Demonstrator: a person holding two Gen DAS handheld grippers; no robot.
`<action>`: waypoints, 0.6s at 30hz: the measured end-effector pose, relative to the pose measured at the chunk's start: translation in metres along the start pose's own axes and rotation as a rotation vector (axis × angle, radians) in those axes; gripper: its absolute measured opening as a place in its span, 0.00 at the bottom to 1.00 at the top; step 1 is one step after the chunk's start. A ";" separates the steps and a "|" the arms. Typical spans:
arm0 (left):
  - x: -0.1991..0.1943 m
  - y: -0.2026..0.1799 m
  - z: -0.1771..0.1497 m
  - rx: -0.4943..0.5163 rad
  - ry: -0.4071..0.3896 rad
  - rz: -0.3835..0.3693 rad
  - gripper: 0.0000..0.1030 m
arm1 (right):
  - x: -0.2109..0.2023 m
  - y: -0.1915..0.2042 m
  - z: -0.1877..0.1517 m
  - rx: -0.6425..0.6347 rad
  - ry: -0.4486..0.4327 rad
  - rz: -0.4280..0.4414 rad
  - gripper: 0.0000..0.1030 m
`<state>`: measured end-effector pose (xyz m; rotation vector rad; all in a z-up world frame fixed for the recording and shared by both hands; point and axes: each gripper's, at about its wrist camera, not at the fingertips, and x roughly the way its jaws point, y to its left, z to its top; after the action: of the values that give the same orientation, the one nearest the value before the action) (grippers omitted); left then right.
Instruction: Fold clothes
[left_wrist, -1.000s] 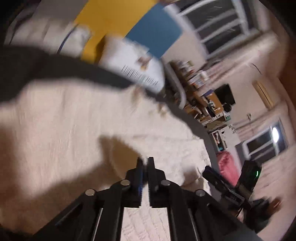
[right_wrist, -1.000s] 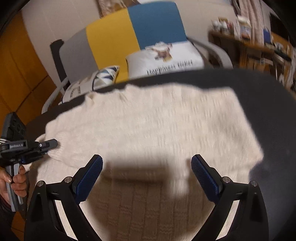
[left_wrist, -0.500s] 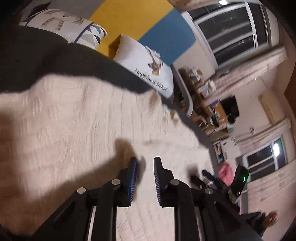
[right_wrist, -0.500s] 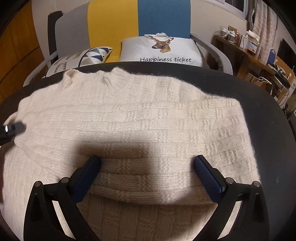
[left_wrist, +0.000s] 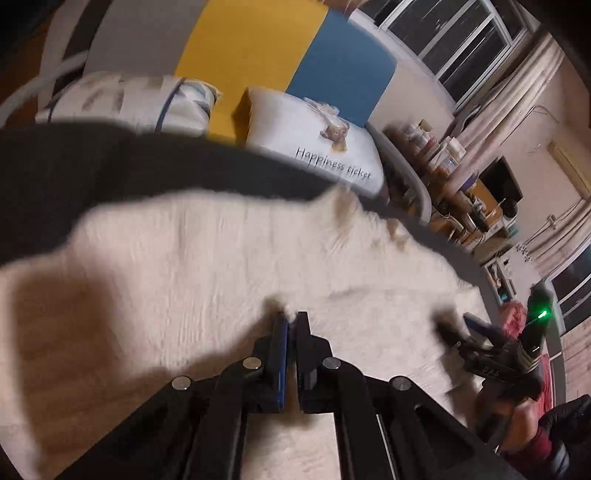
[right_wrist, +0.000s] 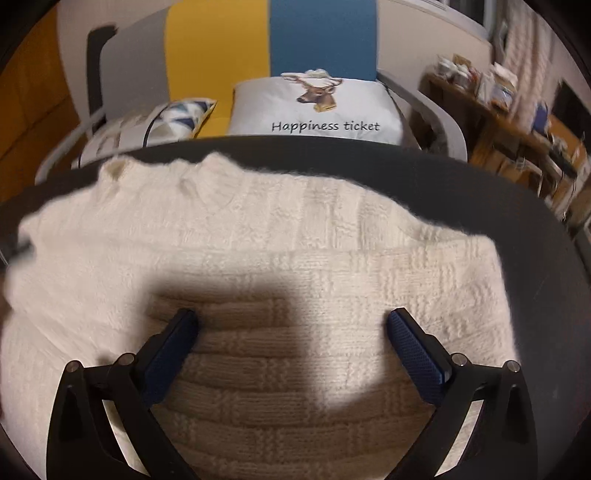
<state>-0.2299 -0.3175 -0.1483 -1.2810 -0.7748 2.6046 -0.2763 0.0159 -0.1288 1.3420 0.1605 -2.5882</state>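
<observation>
1. Cream knitted sweater (right_wrist: 280, 229): lies spread flat on a dark round table (right_wrist: 524, 206) and covers most of it. Its collar sits toward 11 o'clock in the right wrist view, close to the table's far rim. A folded edge runs across the knit from 9 to 3 o'clock.
2. Left gripper (left_wrist: 291, 317): points down onto the sweater (left_wrist: 207, 251). Its jaws are closing and stand almost together, with only a thin slit between the blue pads. A small tuft of cream knit shows at the tips; whether the pads press on it cannot be told through the blur.
3. Right gripper (right_wrist: 291, 325): hangs low over the near half of the sweater with its fingers spread wide apart. The knit lies beneath the gap, and neither blue pad (right_wrist: 413, 354) pinches it. Its shadow falls on the fabric between the fingers.
4. The right gripper (left_wrist: 476, 332) also appears in the left wrist view at 3 o'clock, at the sweater's edge, with a green light on its body.
5. White cushion (right_wrist: 317, 107): printed with a deer head and the words "Happiness ticket", at 12 o'clock beyond the table.
6. Patterned cushion (right_wrist: 162, 118): at 11 o'clock, just beside the white one, on a seat with yellow and blue back panels.
</observation>
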 end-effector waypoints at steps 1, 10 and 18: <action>-0.002 0.005 0.001 -0.039 0.001 -0.014 0.07 | 0.000 0.001 0.000 -0.007 0.000 -0.003 1.00; -0.043 -0.013 -0.009 -0.007 -0.069 -0.072 0.15 | -0.039 -0.005 -0.016 -0.037 -0.017 0.073 1.00; -0.012 -0.020 -0.031 0.023 0.018 0.072 0.13 | -0.023 -0.019 -0.039 -0.016 0.014 0.019 1.00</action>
<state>-0.2003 -0.2925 -0.1463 -1.3481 -0.7064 2.6459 -0.2374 0.0450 -0.1329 1.3501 0.1695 -2.5568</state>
